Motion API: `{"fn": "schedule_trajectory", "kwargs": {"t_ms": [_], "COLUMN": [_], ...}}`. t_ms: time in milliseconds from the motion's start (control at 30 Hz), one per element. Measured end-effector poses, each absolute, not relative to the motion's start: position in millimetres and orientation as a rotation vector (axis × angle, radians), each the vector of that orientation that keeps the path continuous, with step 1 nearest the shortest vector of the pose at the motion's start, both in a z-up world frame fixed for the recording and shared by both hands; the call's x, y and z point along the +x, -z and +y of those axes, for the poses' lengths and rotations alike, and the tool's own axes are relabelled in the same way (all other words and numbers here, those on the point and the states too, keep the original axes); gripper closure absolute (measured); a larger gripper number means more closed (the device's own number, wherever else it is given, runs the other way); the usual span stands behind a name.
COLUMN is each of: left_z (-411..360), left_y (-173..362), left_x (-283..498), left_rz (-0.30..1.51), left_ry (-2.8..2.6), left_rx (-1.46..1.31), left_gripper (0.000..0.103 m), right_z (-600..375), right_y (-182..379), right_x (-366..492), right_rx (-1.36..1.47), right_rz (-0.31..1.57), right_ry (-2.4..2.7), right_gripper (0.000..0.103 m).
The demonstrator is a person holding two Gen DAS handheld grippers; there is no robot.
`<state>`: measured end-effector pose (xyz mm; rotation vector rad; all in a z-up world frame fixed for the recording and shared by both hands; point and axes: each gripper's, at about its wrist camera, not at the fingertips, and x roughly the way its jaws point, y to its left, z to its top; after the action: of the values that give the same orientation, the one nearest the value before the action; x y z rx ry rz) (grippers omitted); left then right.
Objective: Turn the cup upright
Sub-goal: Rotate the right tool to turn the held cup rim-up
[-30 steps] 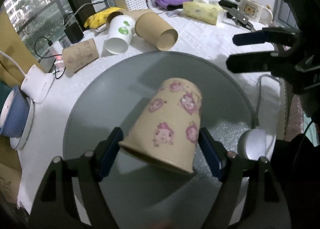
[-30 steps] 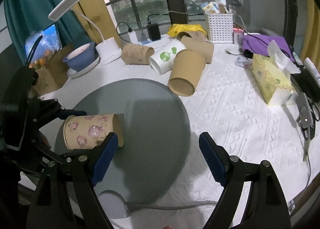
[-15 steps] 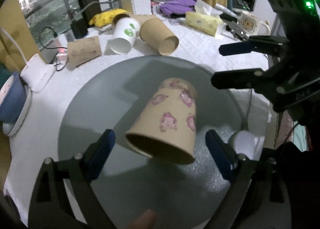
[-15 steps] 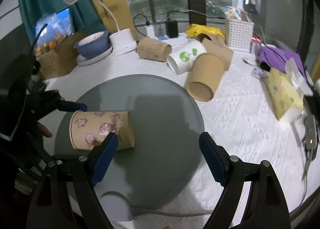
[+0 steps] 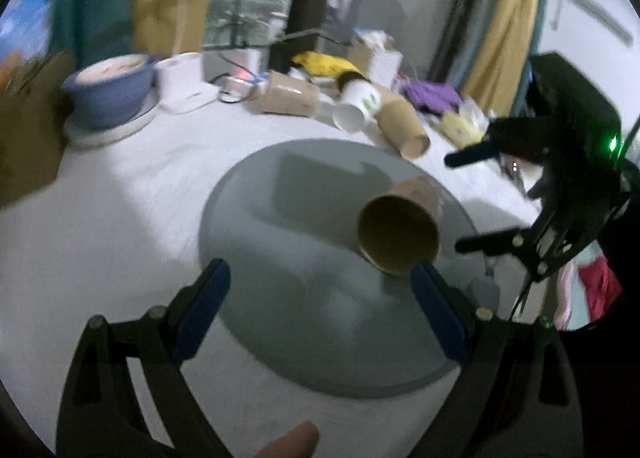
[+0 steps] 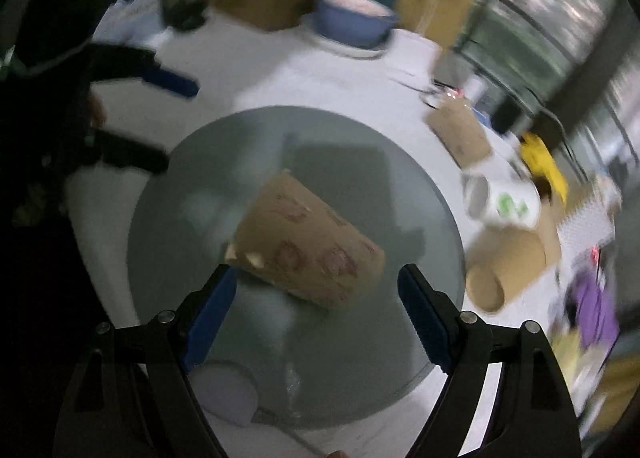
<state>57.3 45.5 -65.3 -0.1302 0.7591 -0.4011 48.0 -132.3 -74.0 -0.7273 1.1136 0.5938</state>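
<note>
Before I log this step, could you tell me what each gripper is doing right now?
Left gripper: open, holding nothing.
Right gripper: open, holding nothing.

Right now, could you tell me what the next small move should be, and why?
Probably ease the right claw forward around the pink-print cup: it lies on its side on the grey mat, just ahead of that claw's open fingers, while the left claw is open, the cup's mouth beside one finger.

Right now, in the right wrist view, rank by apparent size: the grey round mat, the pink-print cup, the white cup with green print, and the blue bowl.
1. grey round mat, by far the largest.
2. pink-print cup, lying on its side on the mat.
3 and 4. white cup with green print and blue bowl look alike; the bowl sits farther off and blurred, so unranked.
</note>
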Motion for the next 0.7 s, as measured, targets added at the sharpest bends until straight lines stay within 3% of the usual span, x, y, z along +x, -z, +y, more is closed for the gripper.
{"fn": "schedule_trajectory", "kwargs": {"t_ms": [433,700], "left_z": [60,64], "left_y": [78,94], "left_x": [33,29], "left_rz": [0.767,0.824], "left_ry": [0.441,0.466], "left_rx": [-0.167,-0.176], "left_gripper": [0.010,0.010], "right_z": [-78,-62], "right_y": [115,137], "right_x": [62,76], "right_rx": [-1.242,-1.387], "right_rz": [1.268,1.356], "right_ry": [-0.800,-0.851], "right_gripper": [0.018,0.018]}}
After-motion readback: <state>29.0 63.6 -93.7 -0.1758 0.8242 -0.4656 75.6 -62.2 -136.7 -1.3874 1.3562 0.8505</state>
